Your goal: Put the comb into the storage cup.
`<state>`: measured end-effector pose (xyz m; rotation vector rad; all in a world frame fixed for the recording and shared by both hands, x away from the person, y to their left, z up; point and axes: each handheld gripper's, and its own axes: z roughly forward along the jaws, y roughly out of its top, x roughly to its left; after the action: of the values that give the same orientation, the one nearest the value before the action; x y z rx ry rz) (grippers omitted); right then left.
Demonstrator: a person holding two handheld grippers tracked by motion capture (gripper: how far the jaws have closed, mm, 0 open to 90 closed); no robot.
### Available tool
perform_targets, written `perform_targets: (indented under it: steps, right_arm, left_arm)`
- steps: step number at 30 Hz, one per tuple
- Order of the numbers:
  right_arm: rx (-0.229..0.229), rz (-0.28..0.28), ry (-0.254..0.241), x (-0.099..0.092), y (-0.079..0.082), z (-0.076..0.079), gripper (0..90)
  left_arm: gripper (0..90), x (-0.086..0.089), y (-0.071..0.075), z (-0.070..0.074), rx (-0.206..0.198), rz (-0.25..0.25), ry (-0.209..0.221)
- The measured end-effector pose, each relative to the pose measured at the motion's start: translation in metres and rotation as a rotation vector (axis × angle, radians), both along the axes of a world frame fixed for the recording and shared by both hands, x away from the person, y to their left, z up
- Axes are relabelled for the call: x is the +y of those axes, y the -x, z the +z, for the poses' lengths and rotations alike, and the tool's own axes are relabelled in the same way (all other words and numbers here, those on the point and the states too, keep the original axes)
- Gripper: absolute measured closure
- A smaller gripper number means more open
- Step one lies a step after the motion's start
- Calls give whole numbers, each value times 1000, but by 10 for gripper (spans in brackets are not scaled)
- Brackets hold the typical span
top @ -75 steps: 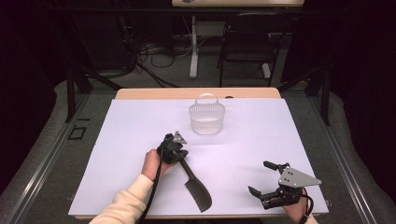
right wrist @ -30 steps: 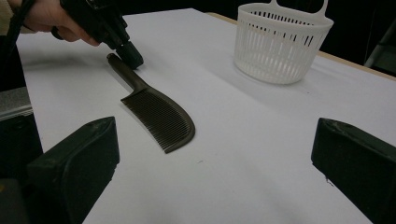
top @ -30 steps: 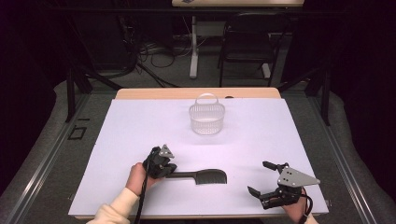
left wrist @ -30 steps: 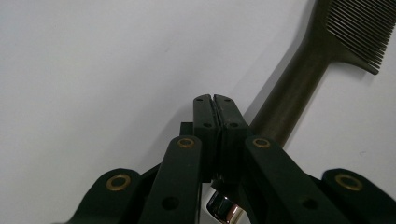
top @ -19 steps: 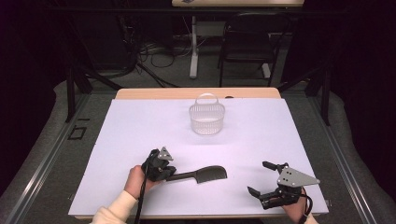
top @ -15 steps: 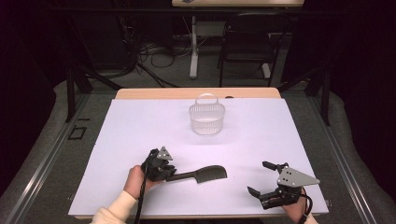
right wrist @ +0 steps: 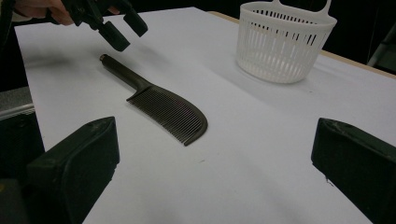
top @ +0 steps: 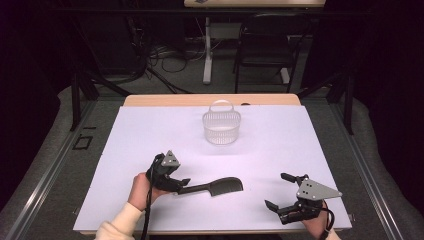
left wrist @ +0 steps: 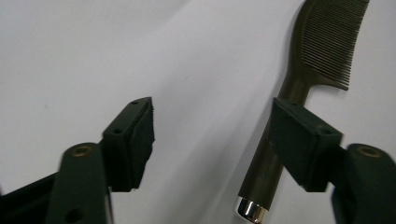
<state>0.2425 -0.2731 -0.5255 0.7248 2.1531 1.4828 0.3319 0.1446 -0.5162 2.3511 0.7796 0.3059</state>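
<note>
A dark comb (top: 215, 187) lies flat on the white table cover (top: 150, 130), teeth toward the near side and handle pointing left. My left gripper (top: 182, 183) hovers at the handle end; its jaws have just been opening and now stand apart. In the left gripper view the comb's handle (left wrist: 266, 172) runs under the right pad, with my left gripper (left wrist: 212, 135) off it. From the right gripper view the comb (right wrist: 163, 109) lies free below the left gripper (right wrist: 121, 25). My right gripper (top: 276, 190) rests open at the front right, nothing between its jaws (right wrist: 215, 140).
A white slotted basket (top: 221, 127) with a handle stands upright behind the comb, near the table's far middle; it is also at the top right of the right gripper view (right wrist: 282, 39). A wooden table edge (top: 210, 100) runs along the back.
The left gripper swung the comb from pointing toward the near edge to lying rightward, laid it on the table, then opened its jaws and let go. The right gripper stayed put.
</note>
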Motion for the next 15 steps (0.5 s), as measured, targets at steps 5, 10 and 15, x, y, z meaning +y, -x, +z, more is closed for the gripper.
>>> perform_targets:
  steps: [5,10,15]
  right_arm:
    - [5,-1,6,0,0,0,5]
    - [5,2,7,0,0,0,5]
    - [6,2,7,0,0,0,5]
  left_arm:
    - [143,-1,2,6,-25,-17,-10]
    - [12,-4,3,9,-44,-34,-24]
    - [0,-8,5,11,-55,-70,-38]
